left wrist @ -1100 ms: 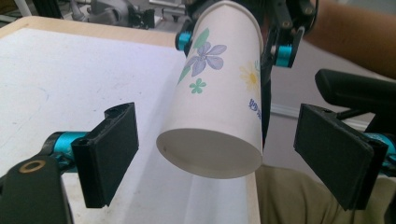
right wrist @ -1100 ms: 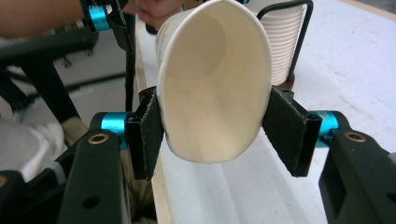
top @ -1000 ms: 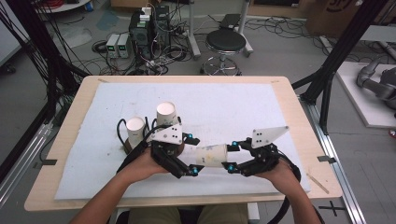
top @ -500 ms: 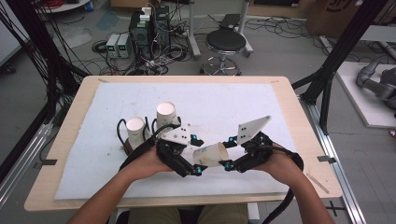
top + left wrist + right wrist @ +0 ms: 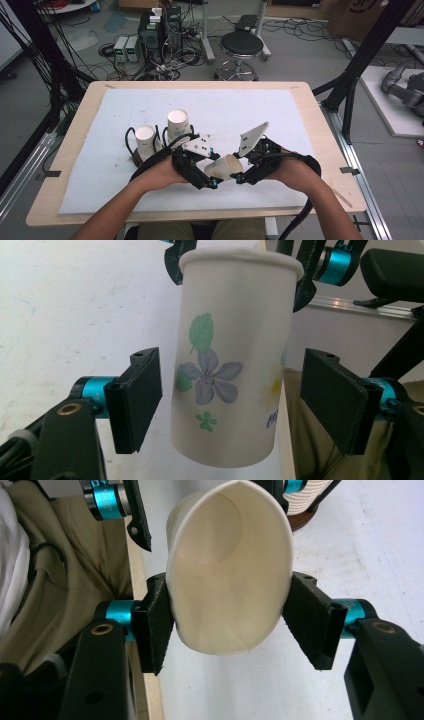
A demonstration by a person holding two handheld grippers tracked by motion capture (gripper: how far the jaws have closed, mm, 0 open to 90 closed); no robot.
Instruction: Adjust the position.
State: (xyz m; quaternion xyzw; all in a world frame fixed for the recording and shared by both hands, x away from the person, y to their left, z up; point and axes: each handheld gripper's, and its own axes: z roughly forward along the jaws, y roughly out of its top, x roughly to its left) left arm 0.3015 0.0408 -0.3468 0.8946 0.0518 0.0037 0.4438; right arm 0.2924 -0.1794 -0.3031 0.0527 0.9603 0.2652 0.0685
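A white paper cup with a flower print hangs above the table's front edge, between my two grippers. My right gripper is shut on it near the rim. In the right gripper view the pads squeeze the cup into an oval, though these jaws have just been opening slightly. My left gripper faces it from the left. Its jaws have just been closing with the cup between them. In the left gripper view a gap still shows on each side, so the left gripper is open.
Two more white cups stand upside down just behind my left hand, with black cable looped around them. The white mat covers the wooden table. A stool and electronics stand on the floor beyond the far edge.
My right hand has carried the cup left and upward toward the left gripper, and its grey plate has tilted up. The left hand stayed in place.
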